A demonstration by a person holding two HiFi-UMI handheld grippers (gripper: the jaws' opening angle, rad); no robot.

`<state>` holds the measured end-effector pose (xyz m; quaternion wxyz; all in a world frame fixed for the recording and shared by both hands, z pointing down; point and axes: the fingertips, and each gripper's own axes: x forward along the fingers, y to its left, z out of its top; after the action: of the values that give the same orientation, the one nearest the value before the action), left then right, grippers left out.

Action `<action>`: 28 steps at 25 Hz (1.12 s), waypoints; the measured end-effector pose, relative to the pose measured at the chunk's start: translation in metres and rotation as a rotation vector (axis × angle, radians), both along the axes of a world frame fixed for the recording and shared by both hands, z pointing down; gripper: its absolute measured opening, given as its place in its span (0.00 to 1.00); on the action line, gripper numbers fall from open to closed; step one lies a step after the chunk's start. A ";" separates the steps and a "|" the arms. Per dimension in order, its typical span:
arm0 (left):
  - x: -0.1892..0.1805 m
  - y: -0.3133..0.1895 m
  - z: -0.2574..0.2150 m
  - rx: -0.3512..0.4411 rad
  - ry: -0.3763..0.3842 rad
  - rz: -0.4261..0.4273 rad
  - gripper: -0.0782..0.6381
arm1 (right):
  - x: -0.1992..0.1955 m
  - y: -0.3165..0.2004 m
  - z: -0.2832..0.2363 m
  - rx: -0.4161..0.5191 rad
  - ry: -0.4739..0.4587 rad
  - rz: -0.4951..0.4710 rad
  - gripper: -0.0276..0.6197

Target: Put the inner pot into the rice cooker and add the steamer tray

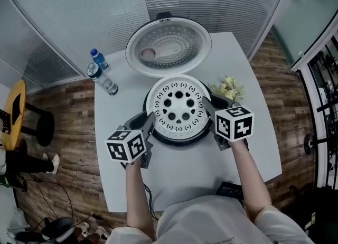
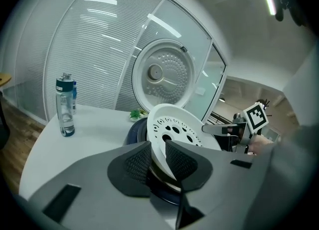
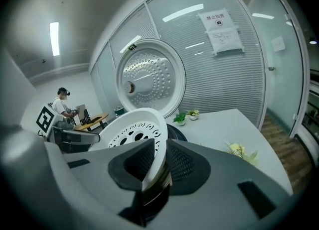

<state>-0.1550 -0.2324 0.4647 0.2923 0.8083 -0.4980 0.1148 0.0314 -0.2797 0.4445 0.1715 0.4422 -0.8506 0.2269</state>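
The left gripper [image 2: 158, 147] is clamped on the near left edge of the white steamer tray [image 1: 178, 105]. The tray's rim fills the narrow gap between the two dark ribbed pads. The right gripper [image 3: 159, 147] grips the opposite, right edge the same way, with the thin white rim pinched between its pads. The two grippers face each other across the tray and both angle downward.

The tray has round holes across its floor. It lies between the two grippers, level in the mouth of the dark rice cooker [image 1: 179, 141]. The cooker's rim shows as a dark band just under the tray on the side nearest the person. The inner pot cannot be made out beneath the tray.

Beyond both grippers, the cooker's lid [image 1: 169, 45] stands swung open, its dimpled metal inside facing them. The cooker stands on a white table [image 1: 185, 169].

Well to the left of the left gripper a clear water bottle [image 2: 65, 107] stands upright. A blue-capped bottle [image 1: 98, 58] stands just behind it. Just beyond and to the right of the right gripper a small bunch of yellow flowers [image 1: 228, 87] sits on the table, beside the cooker.
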 end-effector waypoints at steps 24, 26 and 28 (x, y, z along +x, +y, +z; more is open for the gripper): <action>-0.010 -0.002 0.011 0.025 -0.299 0.025 0.27 | -0.016 -0.003 0.014 0.105 0.291 -0.002 0.22; -0.007 -0.001 0.011 0.028 -0.320 0.029 0.28 | -0.014 -0.002 0.016 0.113 0.309 -0.006 0.24; -0.003 0.001 0.011 0.033 -0.355 0.037 0.28 | -0.013 0.000 0.016 0.121 0.327 -0.014 0.26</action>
<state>-0.1583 -0.2317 0.4756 0.1843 0.7889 -0.5288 0.2531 0.0186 -0.2797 0.4601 0.2821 0.4767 -0.8267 0.0990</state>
